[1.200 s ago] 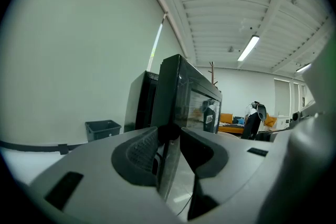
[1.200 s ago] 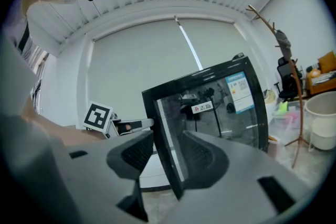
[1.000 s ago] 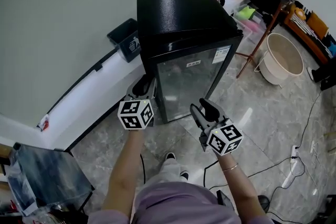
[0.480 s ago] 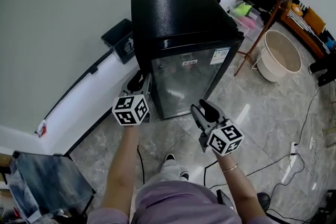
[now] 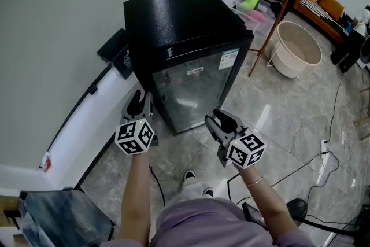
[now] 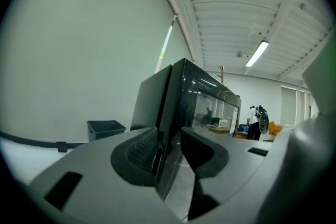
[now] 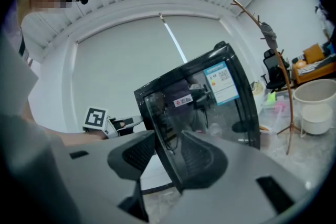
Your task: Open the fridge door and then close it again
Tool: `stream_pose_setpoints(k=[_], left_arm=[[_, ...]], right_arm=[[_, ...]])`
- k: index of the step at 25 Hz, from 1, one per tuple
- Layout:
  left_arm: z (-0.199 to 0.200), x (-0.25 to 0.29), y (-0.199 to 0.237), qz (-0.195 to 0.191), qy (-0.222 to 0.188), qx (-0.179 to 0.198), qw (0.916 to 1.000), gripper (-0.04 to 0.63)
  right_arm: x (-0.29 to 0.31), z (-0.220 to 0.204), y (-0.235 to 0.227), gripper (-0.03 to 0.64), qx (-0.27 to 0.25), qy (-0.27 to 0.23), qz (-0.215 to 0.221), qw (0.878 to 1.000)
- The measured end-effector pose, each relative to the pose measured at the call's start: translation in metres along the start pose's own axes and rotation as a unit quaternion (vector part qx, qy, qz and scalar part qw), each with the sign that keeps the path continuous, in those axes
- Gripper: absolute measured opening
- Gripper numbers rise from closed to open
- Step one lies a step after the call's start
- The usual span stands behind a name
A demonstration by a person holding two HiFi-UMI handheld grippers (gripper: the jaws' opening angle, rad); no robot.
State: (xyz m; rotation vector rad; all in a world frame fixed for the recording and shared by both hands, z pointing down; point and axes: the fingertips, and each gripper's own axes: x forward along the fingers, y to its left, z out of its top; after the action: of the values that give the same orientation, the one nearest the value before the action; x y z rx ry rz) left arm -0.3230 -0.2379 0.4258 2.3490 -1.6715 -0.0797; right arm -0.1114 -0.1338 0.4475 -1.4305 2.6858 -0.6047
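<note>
A small black fridge (image 5: 179, 14) stands against the wall, its glass door (image 5: 191, 92) closed. My left gripper (image 5: 139, 102) hovers by the fridge's front left corner, apart from it. Its jaws stand a little apart and hold nothing. In the left gripper view the fridge (image 6: 184, 97) shows edge-on through the gap of the left gripper (image 6: 170, 141). My right gripper (image 5: 219, 120) hangs in front of the door's lower right part, short of the glass, jaws slightly apart and empty. The right gripper view looks past the right gripper (image 7: 168, 147) at the door (image 7: 210, 107).
A dark bin (image 5: 115, 52) sits left of the fridge by the wall. A beige tub (image 5: 295, 49) and a wooden coat stand (image 5: 277, 20) are to the right. Cables (image 5: 324, 153) trail over the marble floor at the right. A dark-topped stand (image 5: 58, 220) is at the lower left.
My left gripper has slid a little to the left, further off the fridge's front corner. The right gripper has shifted only slightly. The door stays closed.
</note>
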Motion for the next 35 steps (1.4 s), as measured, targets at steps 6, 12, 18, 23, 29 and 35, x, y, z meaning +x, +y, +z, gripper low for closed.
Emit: stream_pose_setpoints(k=[6,12,18,23,29,35], left_arm=[[-0.080,-0.050,0.018,0.037,0.065,-0.051,0.9959,0.126],[-0.150,-0.065,-0.015,0.019,0.141,-0.078,0.9868,0.087],[-0.182,-0.040,-0.111,-0.048,0.183,-0.049,0.9807,0.052],[-0.218,-0.001,-0.207,-0.100,0.215,-0.007,0.9715,0.035],[-0.233,0.058,-0.311,-0.044,0.218,-0.010,0.9749,0.031],[-0.241,0.107,-0.383,-0.035,0.242,-0.042,0.9687,0.005]], right_arm=[[-0.034,-0.003,-0.038,0.163,0.019,-0.001,-0.060,0.998],[-0.086,-0.007,-0.084,0.163,0.031,0.006,-0.131,0.991],[-0.159,-0.006,-0.152,0.160,0.064,-0.016,-0.203,0.977],[-0.213,0.009,-0.236,0.158,0.084,-0.055,-0.225,0.969],[-0.281,0.068,-0.351,0.158,0.060,-0.082,-0.193,0.976],[-0.274,0.113,-0.436,0.150,0.055,-0.086,-0.136,0.985]])
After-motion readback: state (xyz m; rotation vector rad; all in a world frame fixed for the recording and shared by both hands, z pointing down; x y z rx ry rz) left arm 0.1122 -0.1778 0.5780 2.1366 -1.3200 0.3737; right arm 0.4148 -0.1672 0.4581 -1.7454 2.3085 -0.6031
